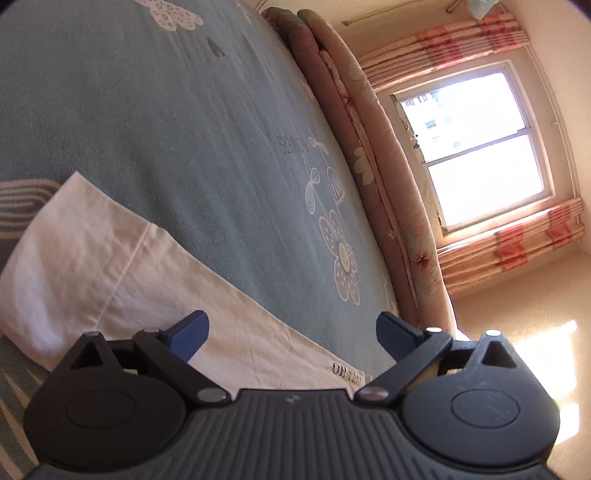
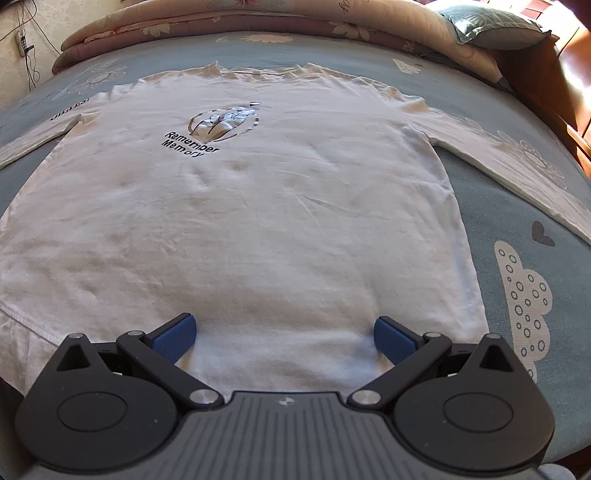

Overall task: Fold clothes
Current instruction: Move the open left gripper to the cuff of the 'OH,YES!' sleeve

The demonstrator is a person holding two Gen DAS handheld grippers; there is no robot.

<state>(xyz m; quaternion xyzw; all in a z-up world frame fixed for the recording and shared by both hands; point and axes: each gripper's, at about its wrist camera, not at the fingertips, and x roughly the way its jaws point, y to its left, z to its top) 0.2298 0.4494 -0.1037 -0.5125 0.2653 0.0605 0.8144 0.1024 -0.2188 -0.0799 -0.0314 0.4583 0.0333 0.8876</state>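
1 white long-sleeved shirt (image 2: 236,206) lies spread flat, print side up, on the bed (image 2: 524,206), both sleeves stretched out to the sides and no fold visible in the body. The scene fits a shirt laid out for folding as well as one opened out again; the pictures do not settle which.

Right gripper (image 2: 283,338): released, jaws wide apart, hovering over the hem at the near edge of the shirt, holding nothing.

Left gripper (image 1: 291,338): released likewise, jaws wide apart, poised above the left sleeve (image 1: 122,266), whose cuff end lies flat on the bed. Whether the fingertips touch the cloth cannot be told.

Risks noted:
- The cloth is thin and lies tight against the bedcover; a pinch taken too deep could catch the cover as well and drag it along.
- A pinch on the top layer only would separate front from back and leave the fold crooked.
- Uneven lifting by the 2 grippers would skew the body and wrinkle it.
- The rolled quilt (image 2: 258,22) along the far edge sits near the collar and limits room there.
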